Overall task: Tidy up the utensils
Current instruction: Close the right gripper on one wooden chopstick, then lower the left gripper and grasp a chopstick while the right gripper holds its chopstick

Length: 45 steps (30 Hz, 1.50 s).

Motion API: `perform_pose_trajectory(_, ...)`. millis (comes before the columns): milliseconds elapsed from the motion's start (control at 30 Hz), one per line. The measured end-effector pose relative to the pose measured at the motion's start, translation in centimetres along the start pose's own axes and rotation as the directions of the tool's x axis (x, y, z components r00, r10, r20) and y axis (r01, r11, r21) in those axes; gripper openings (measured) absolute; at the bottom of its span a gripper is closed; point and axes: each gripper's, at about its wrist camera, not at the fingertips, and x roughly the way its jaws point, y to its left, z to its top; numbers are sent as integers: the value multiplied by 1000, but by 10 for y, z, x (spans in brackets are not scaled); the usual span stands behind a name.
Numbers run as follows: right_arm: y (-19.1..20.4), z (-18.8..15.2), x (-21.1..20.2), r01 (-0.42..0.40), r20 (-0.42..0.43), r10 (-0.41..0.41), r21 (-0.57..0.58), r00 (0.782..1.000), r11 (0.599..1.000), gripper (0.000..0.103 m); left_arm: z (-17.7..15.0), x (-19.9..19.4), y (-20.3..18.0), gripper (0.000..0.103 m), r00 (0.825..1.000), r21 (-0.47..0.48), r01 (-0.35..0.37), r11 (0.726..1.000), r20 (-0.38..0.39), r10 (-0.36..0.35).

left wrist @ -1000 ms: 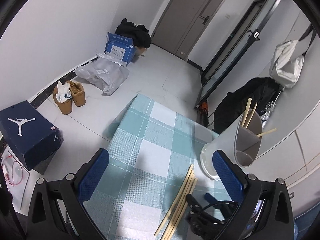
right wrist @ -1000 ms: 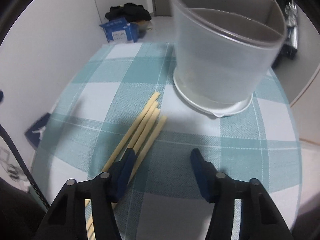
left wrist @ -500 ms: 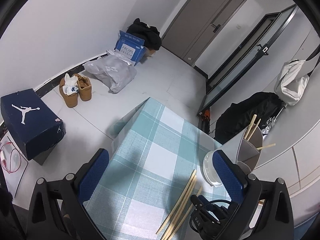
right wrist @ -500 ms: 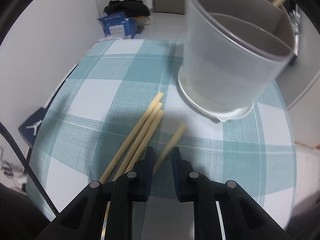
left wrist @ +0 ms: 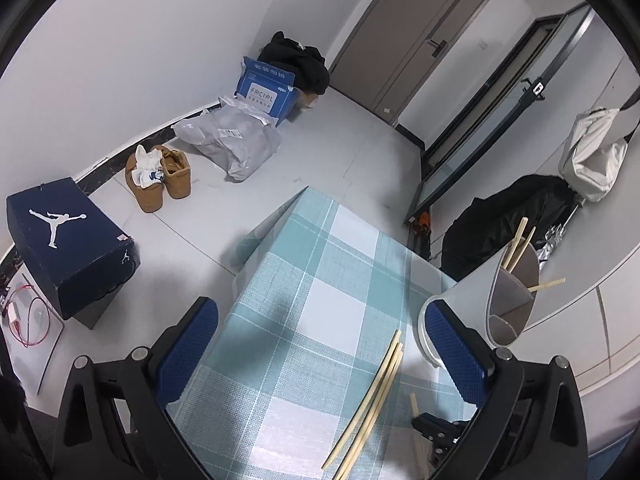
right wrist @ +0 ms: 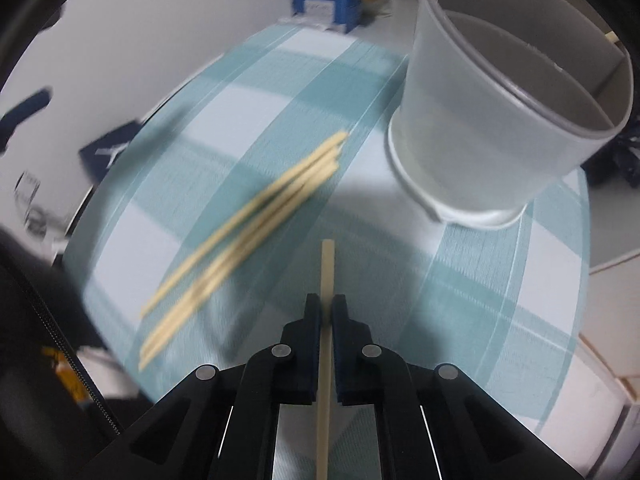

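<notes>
One pale wooden chopstick (right wrist: 327, 280) pinched in the closed jaws of the right gripper (right wrist: 327, 312), above the teal checked surface (right wrist: 480, 280), near the grey divided plastic holder (right wrist: 500, 120); left gripper (left wrist: 320, 344) jaws spread wide, empty.

One chopstick (right wrist: 327, 280) now lifted off the pile (right wrist: 248, 216), pinched in the closed right claw (right wrist: 327, 312)

Floor items, left to right along the wall: navy shoebox (left wrist: 68, 244), tan boots (left wrist: 158, 178), grey plastic bag (left wrist: 232, 140), blue carton (left wrist: 266, 88); closed door (left wrist: 412, 32) behind; white bag (left wrist: 592, 156) hanging at right.
</notes>
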Motion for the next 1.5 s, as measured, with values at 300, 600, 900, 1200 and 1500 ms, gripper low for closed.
perform_pose_trajectory(300, -4, 4, 5, -27, -3, 27, -44, 1000, 999, 8, -11, 17, -9, 101, 995, 69, -23, 997, -92, 30)
perform_pose_trajectory(600, -11, 20, 10, -62, 45, 63, -22, 997, 998, 6, -30, 41, -21, 101, 979, 200, -68, 978, -173, 103)
perform_pose_trajectory(900, -33, 8, -17, -188, 211, 161, 118, 964, 975, 5, -58, 69, -42, 102, 943, 375, -112, 920, -251, 217)
perform_pose_trajectory(1200, -85, -10, -59, -360, 413, 236, 256, 880, 897, 5, -70, 86, -53, 102, 912, 428, -125, 895, -307, 274)
perform_pose_trajectory(1500, -124, -33, -86, -475, 582, 216, 340, 784, 811, 5, -74, 94, -61, 102, 896, 457, -156, 876, -309, 321)
